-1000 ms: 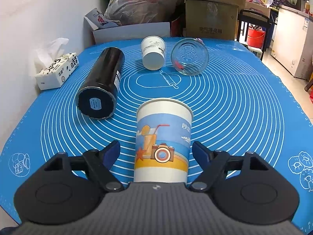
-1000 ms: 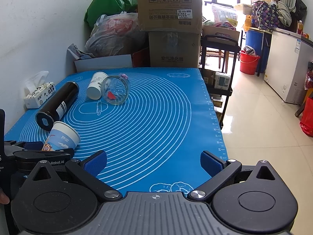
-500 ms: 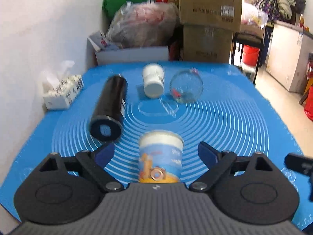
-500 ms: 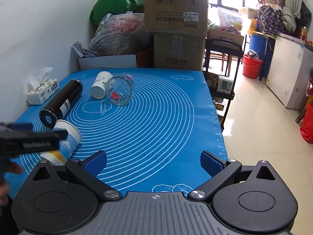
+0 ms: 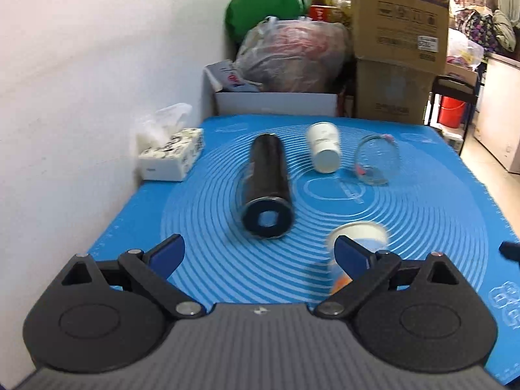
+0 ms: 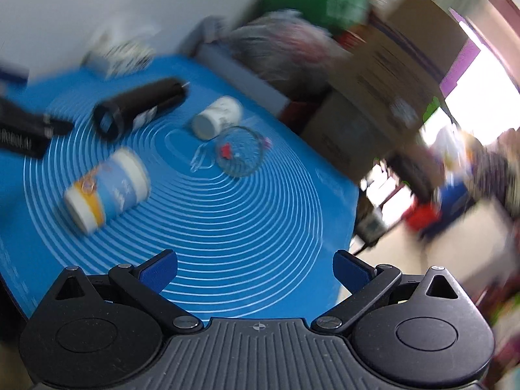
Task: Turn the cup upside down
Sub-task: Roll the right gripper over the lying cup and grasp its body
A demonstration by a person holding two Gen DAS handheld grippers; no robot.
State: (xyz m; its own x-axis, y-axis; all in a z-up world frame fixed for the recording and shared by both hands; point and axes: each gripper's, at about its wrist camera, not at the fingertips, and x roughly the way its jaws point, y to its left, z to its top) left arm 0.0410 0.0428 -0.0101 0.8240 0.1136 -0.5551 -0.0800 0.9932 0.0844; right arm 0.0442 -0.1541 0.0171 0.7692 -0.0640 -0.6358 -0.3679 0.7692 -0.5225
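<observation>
A printed paper cup (image 5: pixel 357 232) with a blue, white and orange picture stands on the blue mat (image 5: pixel 422 214). In the left wrist view it is partly hidden behind my left gripper's right finger. In the tilted, blurred right wrist view the cup (image 6: pixel 107 188) is at the left. My left gripper (image 5: pixel 260 255) is open and empty, to the left of the cup. My right gripper (image 6: pixel 255 268) is open and empty over the mat's near edge. The left gripper's body (image 6: pixel 26 130) shows at the left edge of the right wrist view.
A black flask (image 5: pixel 267 188), a small white cup (image 5: pixel 323 151) and a glass jar (image 5: pixel 373 159) lie on their sides further back. A tissue box (image 5: pixel 169 157) sits by the wall at the left. Cardboard boxes (image 5: pixel 396 48) and bags stand behind the table. The mat's right edge drops to the floor.
My left gripper has pulled back and swung left, so the printed cup has left the gap between its fingers and sits at the right finger. My right gripper has tilted and turned left.
</observation>
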